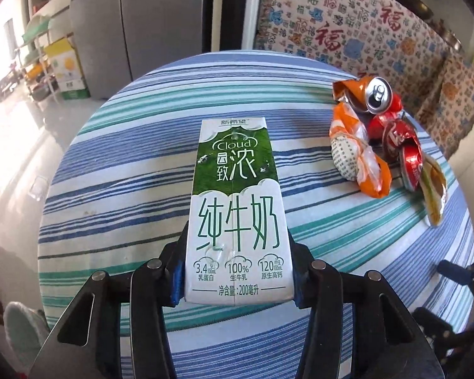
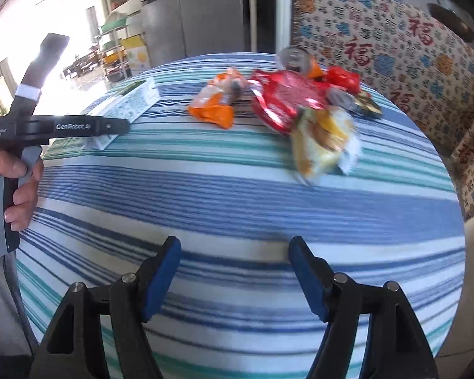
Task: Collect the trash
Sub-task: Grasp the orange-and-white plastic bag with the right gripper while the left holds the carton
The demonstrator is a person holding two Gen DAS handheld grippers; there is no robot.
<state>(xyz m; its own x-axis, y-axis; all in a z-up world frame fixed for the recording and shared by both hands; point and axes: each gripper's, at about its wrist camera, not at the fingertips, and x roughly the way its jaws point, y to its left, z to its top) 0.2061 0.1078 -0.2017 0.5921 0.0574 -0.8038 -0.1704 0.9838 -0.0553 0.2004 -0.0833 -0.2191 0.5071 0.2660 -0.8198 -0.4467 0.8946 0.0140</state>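
1. The left gripper (image 1: 238,271) has its fingers clamped on the milk carton (image 1: 237,208), low on its side walls; likely empty, so light and crushable.
2. The right gripper (image 2: 235,271) hangs over the striped surface (image 2: 237,195), fingers apart.
3. The carton reads "Cloud", "纯牛奶", "100%", "200毫升".
4. Further off lie the crushed cans (image 1: 391,126) and wrappers (image 2: 284,98): sharp-edged, crinkly, slippery.

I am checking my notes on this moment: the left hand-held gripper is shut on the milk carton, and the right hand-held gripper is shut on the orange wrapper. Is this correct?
Only partly. The left hand-held gripper is shut on the milk carton, as you wrote. The right hand-held gripper is open and holds nothing: the right wrist view shows its jaws apart above the striped tablecloth, and the orange wrapper lies farther off on the table.
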